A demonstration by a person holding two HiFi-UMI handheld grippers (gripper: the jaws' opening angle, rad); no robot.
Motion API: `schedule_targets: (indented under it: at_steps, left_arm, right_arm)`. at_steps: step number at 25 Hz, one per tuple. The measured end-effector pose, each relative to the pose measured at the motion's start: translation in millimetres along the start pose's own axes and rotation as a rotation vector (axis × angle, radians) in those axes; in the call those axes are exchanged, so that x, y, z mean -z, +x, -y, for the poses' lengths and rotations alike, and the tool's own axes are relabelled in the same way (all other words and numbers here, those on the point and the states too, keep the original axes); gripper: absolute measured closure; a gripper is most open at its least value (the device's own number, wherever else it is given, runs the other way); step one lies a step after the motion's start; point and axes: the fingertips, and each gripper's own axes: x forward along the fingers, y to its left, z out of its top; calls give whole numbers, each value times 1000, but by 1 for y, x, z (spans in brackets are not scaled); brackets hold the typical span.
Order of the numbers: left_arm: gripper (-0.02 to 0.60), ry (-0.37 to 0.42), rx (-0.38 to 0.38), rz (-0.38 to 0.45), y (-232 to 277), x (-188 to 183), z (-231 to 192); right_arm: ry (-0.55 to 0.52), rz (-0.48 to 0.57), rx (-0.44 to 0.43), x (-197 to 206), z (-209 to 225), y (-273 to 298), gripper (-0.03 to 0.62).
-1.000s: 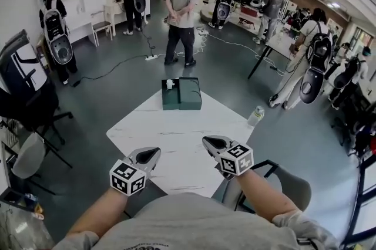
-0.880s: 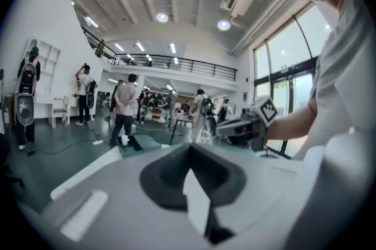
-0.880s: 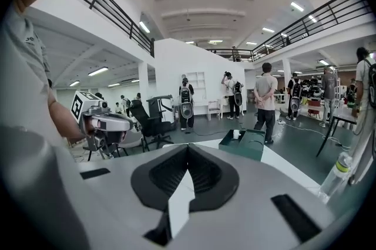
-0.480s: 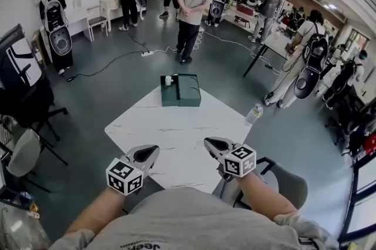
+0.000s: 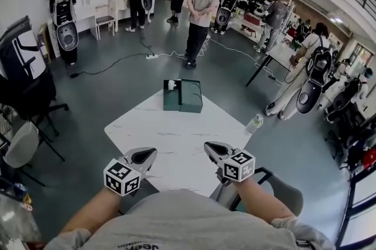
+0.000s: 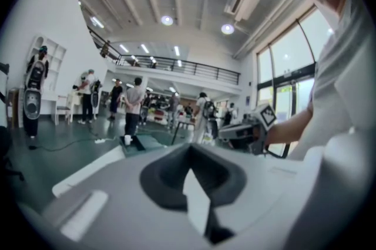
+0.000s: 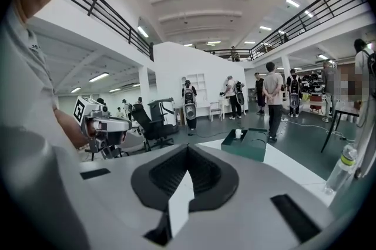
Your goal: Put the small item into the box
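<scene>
The box [image 5: 189, 96] sat at the far edge of the surface [image 5: 176, 131], its two halves side by side, with the small item [image 5: 171, 85] in the left half. A bottle [image 5: 254, 124] stood by the surface's right corner, well apart from the box. The left gripper [image 5: 145, 155] and right gripper [image 5: 213, 149] hung side by side over the near edge, well short of the box. A chair [image 5: 20, 149] stood on the floor to the left.
</scene>
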Motion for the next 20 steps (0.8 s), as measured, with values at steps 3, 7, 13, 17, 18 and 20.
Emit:
schedule_targets:
  at_steps: [3, 7, 13, 17, 18, 20]
  left_arm:
    - [577, -5, -9, 2, 0, -3, 0]
    - [577, -8, -11, 4, 4, -5, -5]
    - [577, -7, -10, 6, 7, -4, -5]
    - [577, -12, -11, 9, 9, -8, -3]
    - [577, -12, -12, 10, 10, -9, -3]
    - [577, -13, -13, 13, 12, -12, -2]
  right_arm:
    - [-8, -5, -9, -3, 1, 0, 586]
    - [-14, -10, -14, -5, 6, 4, 586]
    - [-19, -15, -24, -3, 7, 8, 586]
    - [-18, -16, -29, -6, 7, 7, 586]
    - [-18, -16, -29, -7, 8, 6, 586]
    - [-16, -15, -29, -10, 10, 5, 586]
